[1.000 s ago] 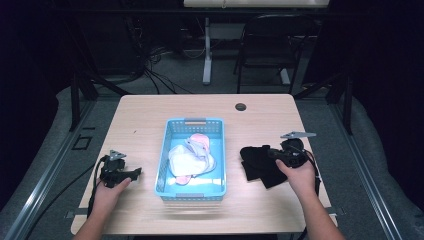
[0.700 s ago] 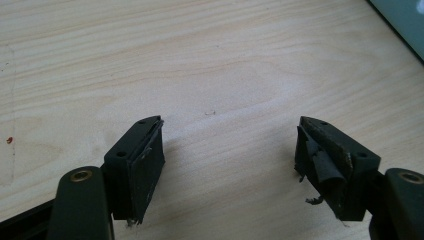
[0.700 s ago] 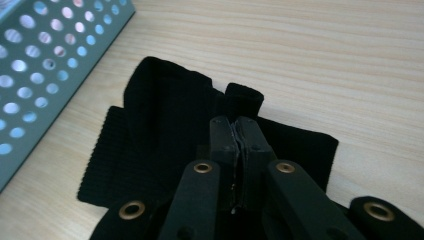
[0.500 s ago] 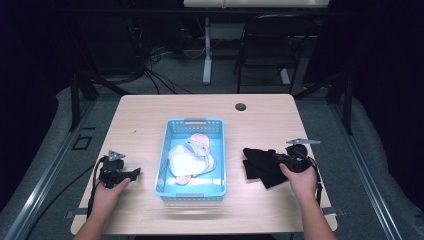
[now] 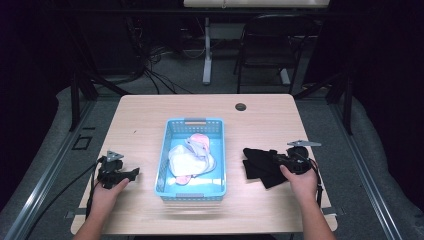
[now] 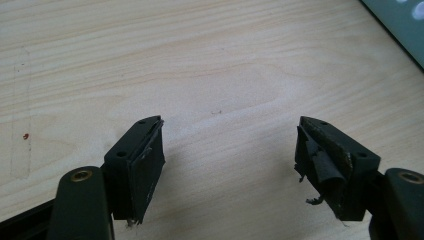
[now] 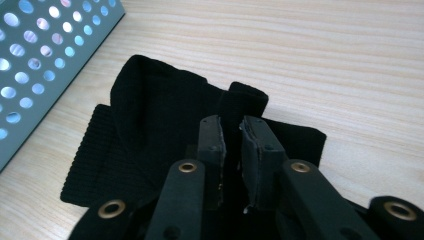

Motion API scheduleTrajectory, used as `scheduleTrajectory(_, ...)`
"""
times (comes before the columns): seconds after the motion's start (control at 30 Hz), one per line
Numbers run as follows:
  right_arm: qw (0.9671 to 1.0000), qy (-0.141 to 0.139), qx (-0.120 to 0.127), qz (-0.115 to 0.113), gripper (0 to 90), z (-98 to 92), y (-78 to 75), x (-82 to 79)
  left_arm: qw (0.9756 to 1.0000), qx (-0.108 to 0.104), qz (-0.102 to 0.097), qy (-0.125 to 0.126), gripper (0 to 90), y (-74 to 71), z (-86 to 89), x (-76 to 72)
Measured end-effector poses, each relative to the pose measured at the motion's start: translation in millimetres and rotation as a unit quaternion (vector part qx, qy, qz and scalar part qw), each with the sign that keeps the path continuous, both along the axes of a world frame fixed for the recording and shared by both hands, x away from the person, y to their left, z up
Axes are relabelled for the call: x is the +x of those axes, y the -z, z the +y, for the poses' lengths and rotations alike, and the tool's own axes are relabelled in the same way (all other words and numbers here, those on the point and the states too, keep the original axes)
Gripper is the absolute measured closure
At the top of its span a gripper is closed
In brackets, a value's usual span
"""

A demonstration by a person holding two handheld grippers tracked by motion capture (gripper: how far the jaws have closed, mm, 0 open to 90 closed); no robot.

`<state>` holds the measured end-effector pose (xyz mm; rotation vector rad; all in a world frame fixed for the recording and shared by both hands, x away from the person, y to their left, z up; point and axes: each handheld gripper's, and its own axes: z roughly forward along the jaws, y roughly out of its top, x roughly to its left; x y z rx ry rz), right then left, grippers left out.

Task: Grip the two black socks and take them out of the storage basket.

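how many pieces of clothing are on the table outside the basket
1. A black knit garment lies right of the blue basket, pinched by the right gripper. It's bunched, so a second black piece could be hidden in its folds.

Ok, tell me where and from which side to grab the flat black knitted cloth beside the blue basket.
Grip the raised fold along the near-right edge of the black knitted cloth, coming from the person's right side, low over the table. That fold stands up from the flat fabric, and the right gripper already pinches it there.
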<state>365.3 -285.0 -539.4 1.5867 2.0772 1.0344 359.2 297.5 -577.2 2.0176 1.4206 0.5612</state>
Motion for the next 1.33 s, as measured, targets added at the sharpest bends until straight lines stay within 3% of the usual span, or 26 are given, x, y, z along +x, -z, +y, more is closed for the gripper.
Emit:
scheduleTrajectory(0.17,1.0000,0.005,0.005,-0.007,68.4,-2.0,-0.7,-1.8,1.0000,0.002,0.000,-0.001,27.6,-0.6,0.6,-0.2)
scheduleTrajectory(0.33,0.9994,0.011,-0.004,-0.033,63.0,-1.2,-6.5,-7.5,1.0000,-0.003,-0.002,-0.004,27.6,0.6,-0.9,0.6)
scheduleTrajectory(0.47,0.9991,-0.003,-0.001,-0.043,59.8,3.1,-12.3,-12.2,1.0000,-0.003,0.000,-0.003,27.6,0.5,-1.0,1.0)
scheduleTrajectory(0.67,0.9979,-0.027,-0.015,-0.057,55.7,18.9,-19.3,-17.2,1.0000,-0.001,-0.001,0.002,27.6,-0.2,-1.5,1.2)
scheduleTrajectory(1.0,0.9951,-0.071,-0.041,-0.055,52.9,43.2,-13.0,-19.1,1.0000,-0.006,-0.004,0.006,27.6,-1.5,-3.4,1.4)
scheduleTrajectory(1.2,0.9937,-0.063,-0.061,-0.071,48.6,42.4,-10.0,-20.3,0.9999,-0.006,-0.003,0.008,27.6,-1.9,-5.0,3.2)
scheduleTrajectory(1.23,0.9931,-0.052,-0.066,-0.081,48.4,39.7,-9.8,-20.2,0.9999,-0.006,-0.006,0.007,27.6,-1.9,-5.5,3.3)
scheduleTrajectory(1.3,0.9885,-0.032,-0.091,-0.116,47.9,30.7,-11.8,-20.6,0.9999,-0.005,-0.006,0.008,27.6,-2.1,-5.2,3.2)
scheduleTrajectory(1.33,0.9891,-0.018,-0.087,-0.117,47.9,25.3,-12.3,-19.6,0.9999,-0.005,-0.005,0.008,27.5,-2.1,-4.8,3.4)
